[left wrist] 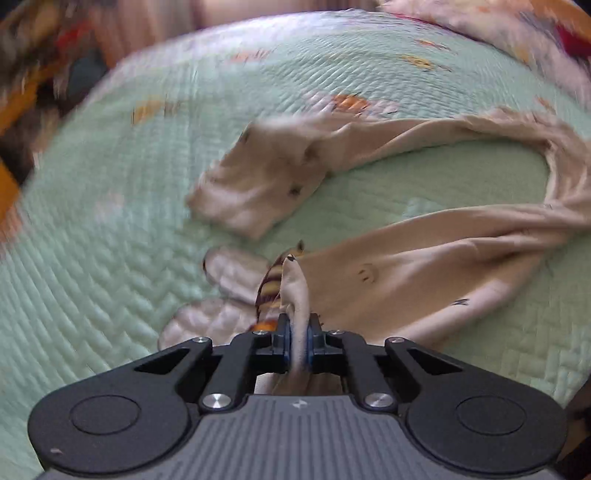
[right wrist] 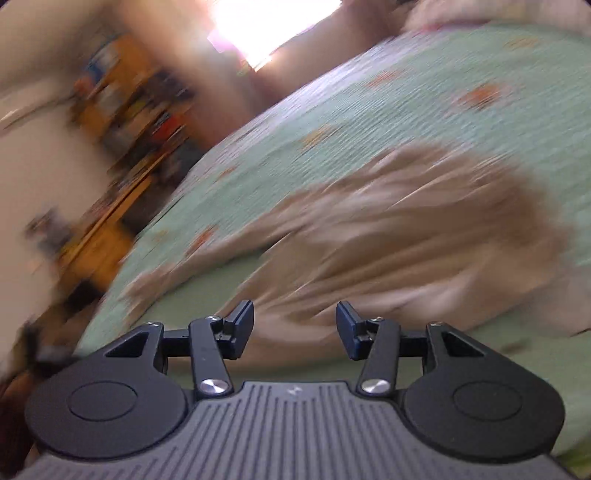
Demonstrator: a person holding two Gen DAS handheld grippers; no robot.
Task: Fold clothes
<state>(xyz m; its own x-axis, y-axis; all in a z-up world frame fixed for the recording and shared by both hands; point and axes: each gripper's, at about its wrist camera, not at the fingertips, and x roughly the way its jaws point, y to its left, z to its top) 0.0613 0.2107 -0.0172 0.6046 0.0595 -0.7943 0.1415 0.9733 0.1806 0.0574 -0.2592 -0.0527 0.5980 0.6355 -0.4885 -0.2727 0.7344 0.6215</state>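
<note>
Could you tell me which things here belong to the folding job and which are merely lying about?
Job:
- beige cotton garment
- left gripper, shut on its hem
- right gripper, open

Lying about:
- mint-green quilted bedspread
- blurred orange bookshelf
- pale patterned bedding

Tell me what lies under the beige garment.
The beige garment lies on a green quilt; the left tongs pinch its edge. Quilt beneath the cloth is covered, so anything there is unseen.
</note>
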